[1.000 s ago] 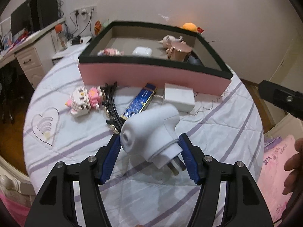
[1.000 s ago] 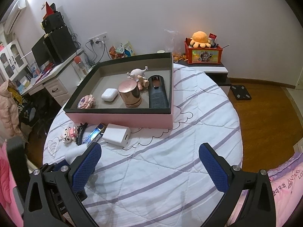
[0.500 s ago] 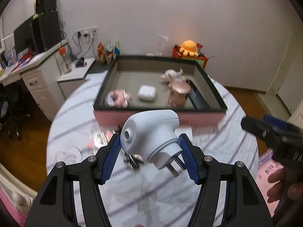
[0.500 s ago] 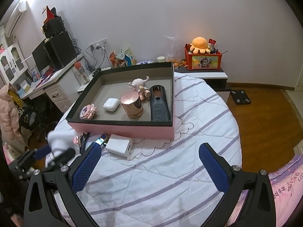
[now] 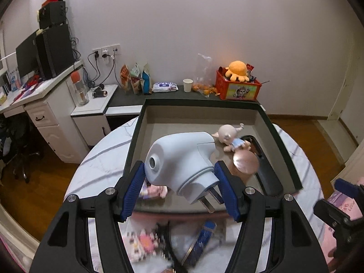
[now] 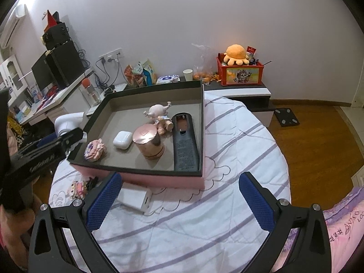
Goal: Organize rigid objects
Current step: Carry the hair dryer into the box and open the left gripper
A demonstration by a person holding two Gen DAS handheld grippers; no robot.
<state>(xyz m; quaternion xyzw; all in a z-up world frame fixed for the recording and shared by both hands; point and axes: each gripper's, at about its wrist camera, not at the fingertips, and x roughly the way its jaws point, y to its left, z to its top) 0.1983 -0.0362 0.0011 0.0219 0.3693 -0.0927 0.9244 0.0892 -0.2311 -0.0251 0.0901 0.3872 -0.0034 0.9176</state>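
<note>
Charger plug (image 5: 182,161), pinched in your left gripper (image 5: 180,191), hangs mid-frame above the box (image 5: 282,141); earbud case (image 6: 122,139), rose-gold jar (image 6: 149,141), doll (image 6: 159,116) crowd its floor. Right gripper (image 6: 179,201) gapes, nothing between.

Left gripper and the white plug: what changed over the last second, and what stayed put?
The left gripper carried the white plug up off the bedspread and forward; it now hangs at the tray's near left edge. Its grip did not change. The right gripper stayed open and empty, shifting only slightly. The tray's contents and the white charger on the bedspread stayed where they were.
</note>
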